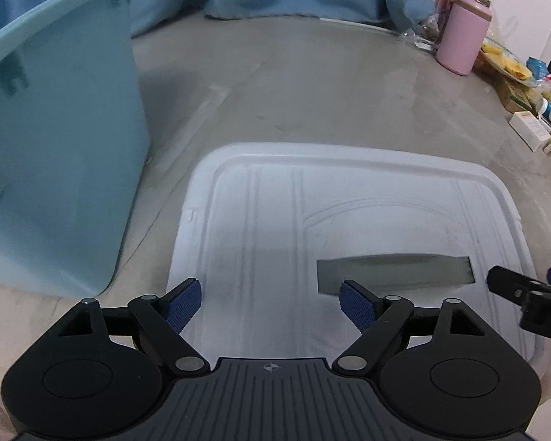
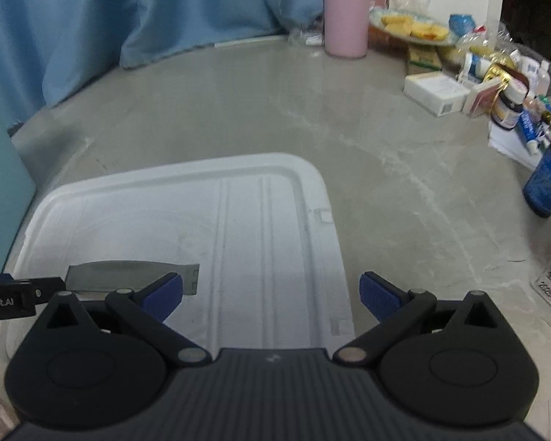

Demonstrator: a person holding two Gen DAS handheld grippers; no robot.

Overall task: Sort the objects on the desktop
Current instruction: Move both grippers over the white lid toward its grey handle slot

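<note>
A white plastic lid [image 1: 260, 220] lies flat on the grey table, with a rectangular grey slot [image 1: 395, 272] cut in it. It also shows in the right wrist view [image 2: 187, 220], slot [image 2: 128, 275] at its left. My left gripper [image 1: 272, 303] is open and empty, hovering over the lid's near edge. My right gripper [image 2: 272, 297] is open and empty over the lid's right edge. A light blue bin [image 1: 55, 147] stands left of the lid. Desktop items cluster at the far right: a pink tumbler [image 2: 345, 14], a white box [image 2: 437, 92], bottles and tubes.
Blue curtain fabric [image 2: 92, 18] drapes onto the table at the back. A plate of yellow snacks [image 2: 411, 27] sits behind the boxes. A dark blue bottle [image 2: 547, 180] stands at the right edge. The right gripper's tip [image 1: 525, 290] shows at the left view's right edge.
</note>
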